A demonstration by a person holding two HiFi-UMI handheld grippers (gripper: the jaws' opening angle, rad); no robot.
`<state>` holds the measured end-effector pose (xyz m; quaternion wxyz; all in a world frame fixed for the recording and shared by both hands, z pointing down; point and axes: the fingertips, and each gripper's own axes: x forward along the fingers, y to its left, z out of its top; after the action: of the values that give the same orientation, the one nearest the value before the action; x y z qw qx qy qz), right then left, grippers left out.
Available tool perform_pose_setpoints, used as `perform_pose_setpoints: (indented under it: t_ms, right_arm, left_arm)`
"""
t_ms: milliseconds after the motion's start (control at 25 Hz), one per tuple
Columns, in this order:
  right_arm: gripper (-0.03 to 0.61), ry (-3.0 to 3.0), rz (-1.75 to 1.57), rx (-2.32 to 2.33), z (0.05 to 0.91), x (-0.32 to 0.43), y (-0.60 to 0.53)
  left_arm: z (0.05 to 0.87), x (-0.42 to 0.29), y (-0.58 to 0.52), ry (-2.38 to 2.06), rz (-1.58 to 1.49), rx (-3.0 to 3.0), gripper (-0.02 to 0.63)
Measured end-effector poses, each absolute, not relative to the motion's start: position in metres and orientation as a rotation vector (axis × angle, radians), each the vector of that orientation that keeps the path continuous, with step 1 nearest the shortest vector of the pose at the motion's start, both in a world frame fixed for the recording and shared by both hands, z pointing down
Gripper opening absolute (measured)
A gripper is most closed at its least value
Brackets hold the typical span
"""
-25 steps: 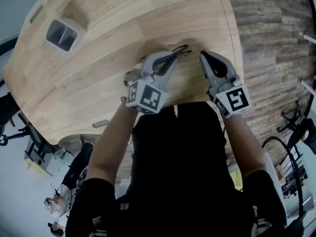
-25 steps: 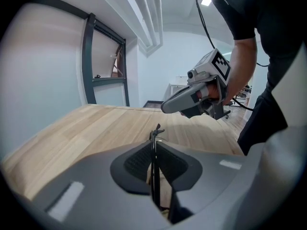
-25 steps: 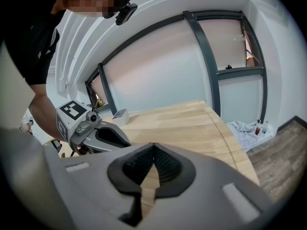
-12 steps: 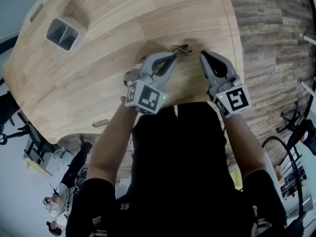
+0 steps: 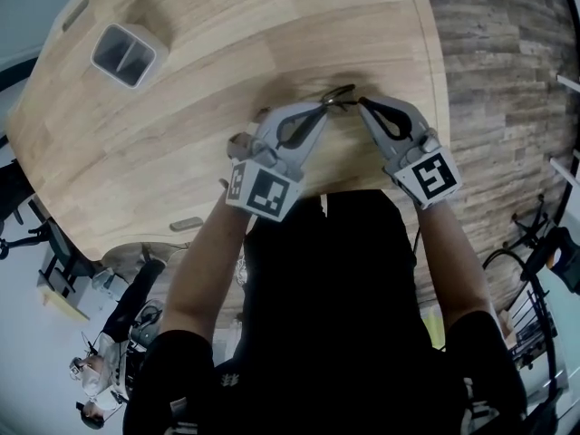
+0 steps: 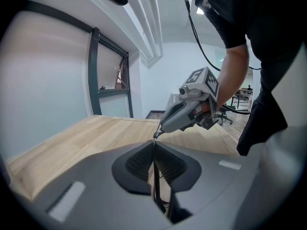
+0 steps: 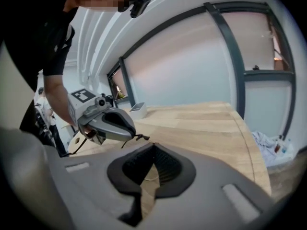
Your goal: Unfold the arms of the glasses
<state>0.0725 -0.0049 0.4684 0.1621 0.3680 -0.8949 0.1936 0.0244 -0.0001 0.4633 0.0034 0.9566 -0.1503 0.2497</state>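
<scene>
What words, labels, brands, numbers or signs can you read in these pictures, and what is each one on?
Words, brands, numbers: none can be read anywhere.
Left cube: black-and-white square markers, patterns only, no text.
Right cube: the same kind of markers, no text.
Tray: no label shows.
</scene>
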Motion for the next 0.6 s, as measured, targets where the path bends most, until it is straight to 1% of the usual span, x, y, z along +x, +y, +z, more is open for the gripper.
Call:
perform_pose_setpoints:
  t_ms: [160, 200, 280, 600]
  right_arm:
    - [0.005, -2.549, 0.428, 0.879, 0.472, 0.060, -0.005]
    - [0.041, -2.543, 0.423, 0.851, 0.473, 0.058, -0.005]
    - [0.065, -2.531, 0.408, 0.796, 0.475, 0.052, -0.006]
    - [0.067, -2.492, 0.317, 0.634, 0.481, 0.024, -0.007]
  left_arm:
    - [0.454, 0.015, -0.003, -0.528, 0.728, 3.023, 0.015]
    - [0.453, 0.014, -0.004, -0.537, 0.722, 3.024, 0.015]
    - [0.451, 0.010, -0.004, -0.551, 0.712, 3.022, 0.015]
    - [0.447, -0.005, -0.007, -0.594, 0.689, 3.005, 0.015]
